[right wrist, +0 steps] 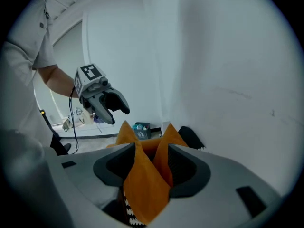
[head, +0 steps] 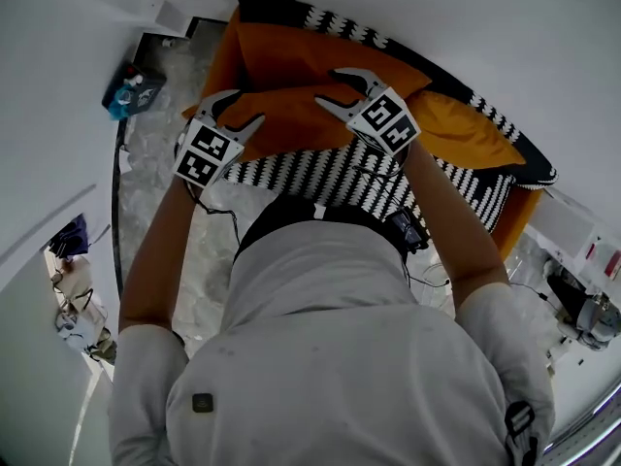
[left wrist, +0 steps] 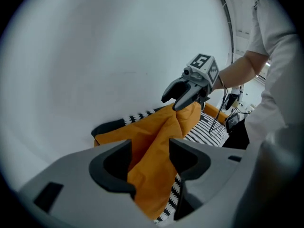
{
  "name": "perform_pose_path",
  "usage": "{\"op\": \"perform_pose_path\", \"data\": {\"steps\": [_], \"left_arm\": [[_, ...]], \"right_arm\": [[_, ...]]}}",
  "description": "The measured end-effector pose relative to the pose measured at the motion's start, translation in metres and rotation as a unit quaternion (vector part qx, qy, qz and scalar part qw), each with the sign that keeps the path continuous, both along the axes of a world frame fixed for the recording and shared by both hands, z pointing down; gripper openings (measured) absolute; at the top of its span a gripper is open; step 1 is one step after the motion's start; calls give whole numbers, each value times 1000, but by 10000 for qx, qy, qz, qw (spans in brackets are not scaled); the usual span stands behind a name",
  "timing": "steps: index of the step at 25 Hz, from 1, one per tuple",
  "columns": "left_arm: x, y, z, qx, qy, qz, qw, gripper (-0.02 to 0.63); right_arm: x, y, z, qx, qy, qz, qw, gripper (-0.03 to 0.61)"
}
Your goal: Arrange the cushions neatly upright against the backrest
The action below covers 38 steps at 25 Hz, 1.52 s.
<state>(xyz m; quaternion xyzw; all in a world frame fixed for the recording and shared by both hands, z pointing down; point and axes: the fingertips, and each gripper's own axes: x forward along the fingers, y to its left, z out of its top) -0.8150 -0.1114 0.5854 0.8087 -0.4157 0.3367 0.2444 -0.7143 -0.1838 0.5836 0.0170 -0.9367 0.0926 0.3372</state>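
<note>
An orange cushion [head: 291, 119] lies across the black-and-white patterned sofa seat [head: 320, 178]. My left gripper [head: 243, 108] is at its left end and my right gripper [head: 332, 89] at its top right corner. In the left gripper view the cushion [left wrist: 152, 141] runs through the gap of my open left gripper [left wrist: 149, 158], up to the right gripper [left wrist: 183, 96]. In the right gripper view a cushion corner [right wrist: 145, 184] stands between the spread jaws of the right gripper [right wrist: 152, 163]. A second orange cushion [head: 291, 56] leans on the backrest [head: 388, 37], and a third [head: 466, 129] lies to the right.
A white wall stands close behind the sofa. A dark box with blue items [head: 131, 90] sits on the marbled floor [head: 165, 163] to the left. Cables hang at the person's waist [head: 408, 231]. Equipment [head: 582, 309] stands at the right.
</note>
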Motion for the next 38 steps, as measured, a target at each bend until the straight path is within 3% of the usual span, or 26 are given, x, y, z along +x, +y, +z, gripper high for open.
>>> {"op": "perform_pose_path", "data": {"steps": [8,17,23,26,32,38], "left_arm": [[-18,14,86,-915,-415,545,9934,270],[-31,27,157,-1640,-843,1037,9774,288],[-36,34,187,-1937,-870,990,9722,286],[-36,34,190,-1969,-855,979,9718,244],[-33,34,188,-1913,-864,1006,9725,118],[-29,46,181,-1959,-697,928,9737,61]], "right_arm": [[-2,11,92,-364,954,-638,9927,258],[13,24,176,-599,2100,-1221,9682,273],[17,26,206,-825,2360,-1040,9626,273],[15,30,212,-857,2462,-1035,9599,258],[14,34,207,-742,2475,-1111,9596,158],[16,46,193,-612,2406,-1218,9610,75]]}}
